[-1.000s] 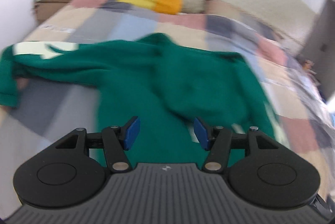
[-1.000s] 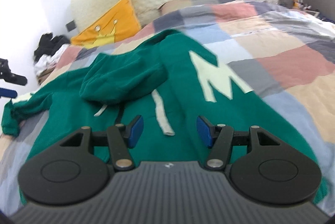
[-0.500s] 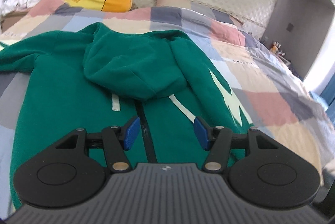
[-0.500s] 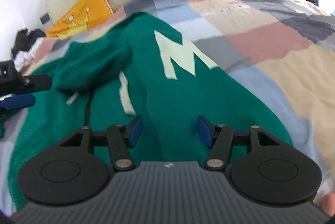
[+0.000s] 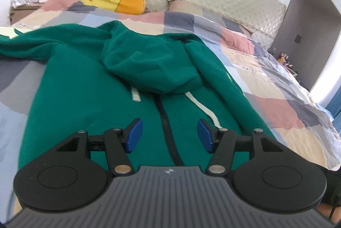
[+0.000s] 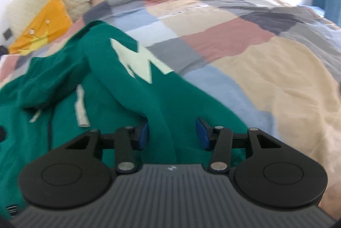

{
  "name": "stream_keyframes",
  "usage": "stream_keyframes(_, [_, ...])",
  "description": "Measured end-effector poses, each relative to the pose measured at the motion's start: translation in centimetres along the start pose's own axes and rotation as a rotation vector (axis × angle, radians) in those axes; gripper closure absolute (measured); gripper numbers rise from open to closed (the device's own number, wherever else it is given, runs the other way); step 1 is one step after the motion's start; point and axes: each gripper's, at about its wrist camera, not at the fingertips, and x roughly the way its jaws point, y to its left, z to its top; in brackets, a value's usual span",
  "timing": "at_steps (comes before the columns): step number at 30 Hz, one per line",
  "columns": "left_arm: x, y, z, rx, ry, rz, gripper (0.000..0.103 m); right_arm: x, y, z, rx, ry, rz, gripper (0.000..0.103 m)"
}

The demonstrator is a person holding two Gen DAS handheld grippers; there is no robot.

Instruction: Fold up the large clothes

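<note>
Since a moment ago your right gripper (image 6: pixel 171 133) dropped onto the soft, heavy green zip-up hoodie's (image 5: pixel 89 87) sleeve ridge, jaws spread; left gripper (image 5: pixel 168 135) hovers spread. Pinch that ridge's thick fold.

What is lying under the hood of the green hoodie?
The hood is flopped forward over the hoodie's chest. From beneath it emerge two pale drawstrings and the dark zipper. The zipper's top and the collar are covered, so not visible.
</note>
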Motion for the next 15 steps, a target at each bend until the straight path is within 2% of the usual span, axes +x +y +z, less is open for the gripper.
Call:
stream_keyframes(6, [-0.4,-0.2,-0.5,-0.013,0.006,0.012,0.04,1.5,0.7,-1.6,-0.061,0.137,-0.017,0.056])
stream_keyframes(9, [-0.3,-0.4,-0.9,-0.007,0.014,0.013,0.04,1.3,1.1,-2.2,-0.081,0.14,-0.038,0.059])
stream_keyframes(11, [-0.3,-0.5,-1.1,-0.005,0.011,0.017,0.04,0.9,0.9,-2.1,-0.055,0.124,-0.043,0.075])
stream_keyframes(14, [-0.2,-0.4,-1.2,-0.014,0.008,0.026,0.04,0.1,0.2,-1.7,0.001,0.086,-0.039,0.087])
stream_keyframes(15, [-0.2,-0.3,-1.2,-0.02,0.008,0.026,0.04,-0.4,0.0,-1.5,0.007,0.056,-0.042,0.088])
